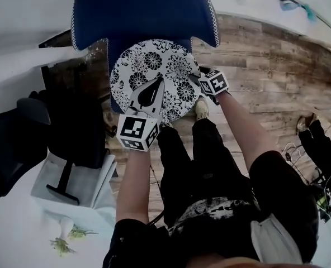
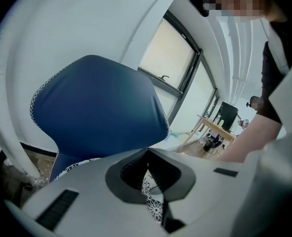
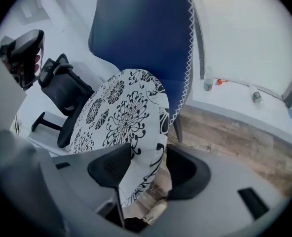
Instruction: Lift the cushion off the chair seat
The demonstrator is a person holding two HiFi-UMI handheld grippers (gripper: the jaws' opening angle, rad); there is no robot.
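A round white cushion [image 1: 154, 66] with black flower print lies on the seat of a blue chair [image 1: 143, 10]. My left gripper [image 1: 159, 81] hovers over the cushion's near half. Its jaws meet at the tips with nothing seen between them [image 2: 147, 154], and the cushion [image 2: 153, 209] shows below, in front of the chair back [image 2: 96, 107]. My right gripper [image 1: 201, 78] is at the cushion's right rim. In the right gripper view it [image 3: 148, 154] stands open wide, with the cushion's edge [image 3: 121, 107] between the jaws. A gap shows beside the right pad.
A black office chair [image 1: 20, 133] stands left of the blue chair. The floor [image 1: 266, 66] is wooden boards. The person's legs and a shoe [image 1: 202, 109] are just in front of the seat. Bottles [image 3: 208, 80] stand on a white ledge behind.
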